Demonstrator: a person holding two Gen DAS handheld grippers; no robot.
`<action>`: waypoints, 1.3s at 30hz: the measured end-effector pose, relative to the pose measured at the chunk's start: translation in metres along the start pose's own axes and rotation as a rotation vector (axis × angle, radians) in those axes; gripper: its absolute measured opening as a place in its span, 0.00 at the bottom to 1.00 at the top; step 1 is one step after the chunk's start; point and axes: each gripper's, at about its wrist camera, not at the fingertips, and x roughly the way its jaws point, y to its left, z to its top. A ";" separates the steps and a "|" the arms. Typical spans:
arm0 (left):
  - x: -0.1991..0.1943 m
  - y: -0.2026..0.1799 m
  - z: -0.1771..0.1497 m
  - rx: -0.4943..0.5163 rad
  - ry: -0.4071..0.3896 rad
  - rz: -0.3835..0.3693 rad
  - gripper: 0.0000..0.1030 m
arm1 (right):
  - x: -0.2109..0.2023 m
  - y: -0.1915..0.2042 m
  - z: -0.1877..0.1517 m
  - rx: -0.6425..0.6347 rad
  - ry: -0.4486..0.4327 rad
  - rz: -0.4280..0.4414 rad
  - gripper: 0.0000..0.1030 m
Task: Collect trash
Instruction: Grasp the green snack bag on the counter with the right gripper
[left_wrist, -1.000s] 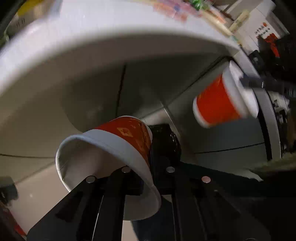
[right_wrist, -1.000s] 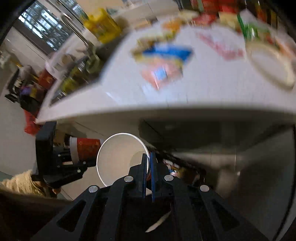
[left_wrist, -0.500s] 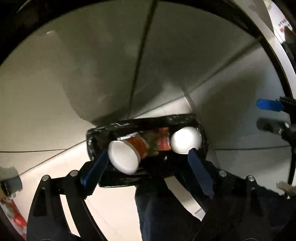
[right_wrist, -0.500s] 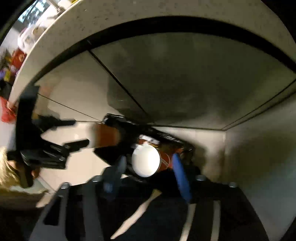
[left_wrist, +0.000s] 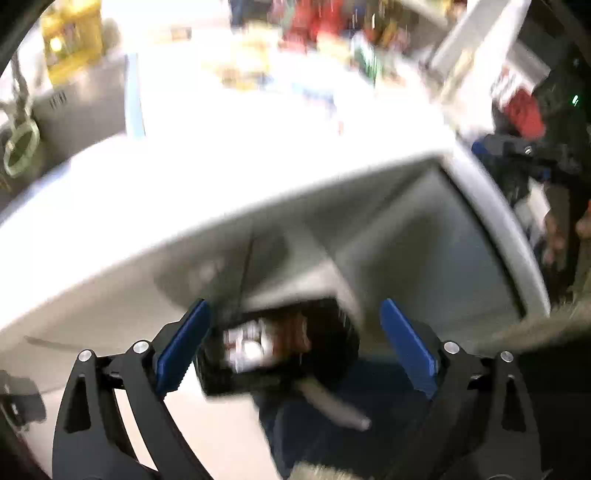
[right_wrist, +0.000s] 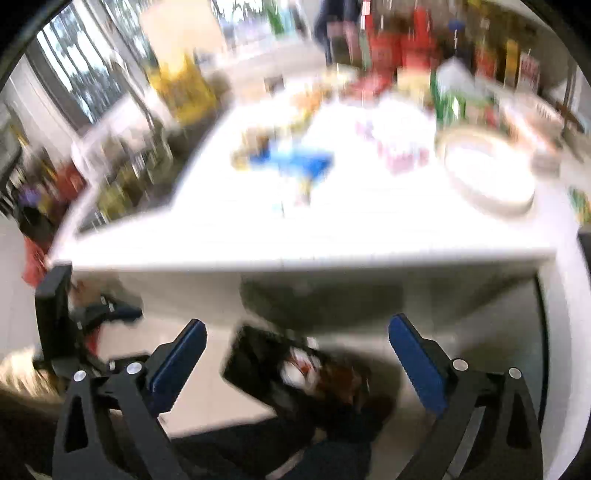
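Landmark: black trash bin (left_wrist: 280, 350), standing on the pale floor at the foot of the white table (left_wrist: 258, 155). Both views are motion-blurred.

1. Left tongs (left_wrist: 295, 343): nearest the lens in the left wrist view, above the bin. Its 2 blue pads (left_wrist: 183, 345) stand far apart, jaws opening, nothing between them; the bin shows through the gap, well below.

2. Right tongs (right_wrist: 297, 363): nearest the lens in the right wrist view, also above the bin. 2 blue pads (right_wrist: 177, 367) spread wide, jaws opening, empty.

3. Trash bin, right wrist view (right_wrist: 295, 373): black-lined, tilted in the frame. Inside lie red-and-white cups (left_wrist: 255, 345), seen again as white and red shapes (right_wrist: 299, 363); exact count cannot be told through the blur.

4. Dark trouser leg (left_wrist: 343, 417): just this side of the bin, toward the lens.

5. Grey cabinet front (left_wrist: 406, 251): directly behind the bin, under the table edge.

6. Table top, beyond and above the bin: bright white, carrying blurred litter. A blue wrapper (right_wrist: 295, 160) and a pink-and-white packet (right_wrist: 400, 147) lie mid-table; a white plate (right_wrist: 487, 173) sits to the right of them.

7. Far edge: a yellow container (right_wrist: 181, 85) and red bottles or cartons (right_wrist: 399, 44), too blurred to identify.
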 end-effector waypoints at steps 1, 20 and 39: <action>-0.005 0.000 0.009 -0.012 -0.039 0.008 0.89 | -0.008 -0.005 0.014 0.015 -0.051 0.011 0.95; 0.056 -0.058 0.123 0.003 -0.150 0.074 0.89 | 0.070 -0.192 0.184 0.202 -0.210 -0.294 0.95; 0.094 -0.059 0.185 -0.101 -0.111 0.245 0.89 | 0.117 -0.175 0.217 0.029 -0.194 -0.665 0.25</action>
